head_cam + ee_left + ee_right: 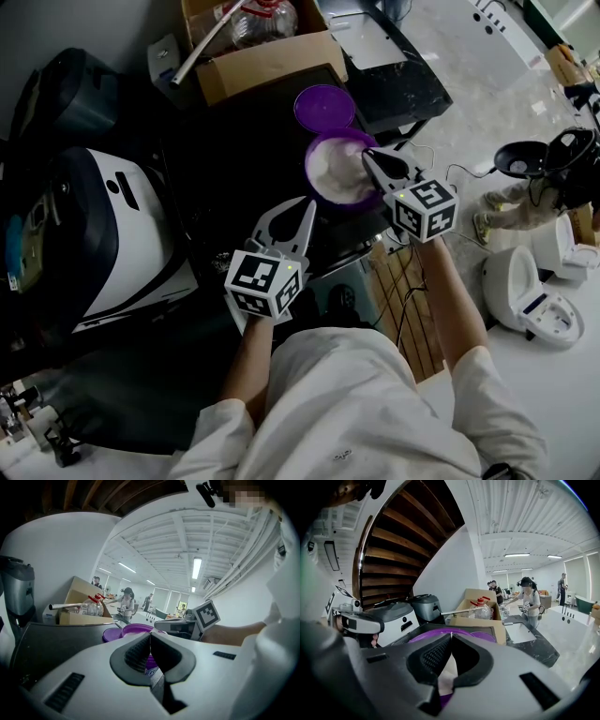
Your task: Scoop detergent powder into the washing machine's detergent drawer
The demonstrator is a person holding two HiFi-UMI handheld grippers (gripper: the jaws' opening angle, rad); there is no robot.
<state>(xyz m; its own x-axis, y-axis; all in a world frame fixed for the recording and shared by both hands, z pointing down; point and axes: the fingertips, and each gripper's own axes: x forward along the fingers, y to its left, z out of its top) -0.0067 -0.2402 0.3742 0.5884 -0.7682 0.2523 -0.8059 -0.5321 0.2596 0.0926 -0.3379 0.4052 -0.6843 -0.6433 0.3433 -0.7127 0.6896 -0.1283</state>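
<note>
left tool point(300, 211), right tool point(368, 157): 2; purple tub point(310, 167): 1; lid point(324, 106): 1; box point(272, 67): 1

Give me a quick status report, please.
Left gripper shut, empty. Right gripper shut, empty, at open powder tub rim. Lid off, lying behind tub. Nothing blocking the tub.

Purple tub point(311, 161) stood upright and open on a dark surface point(246, 150), holding white powder point(336, 174) heaped toward one side, while its round purple lid point(324, 106) lay flat just beside it, on the far side.
</note>
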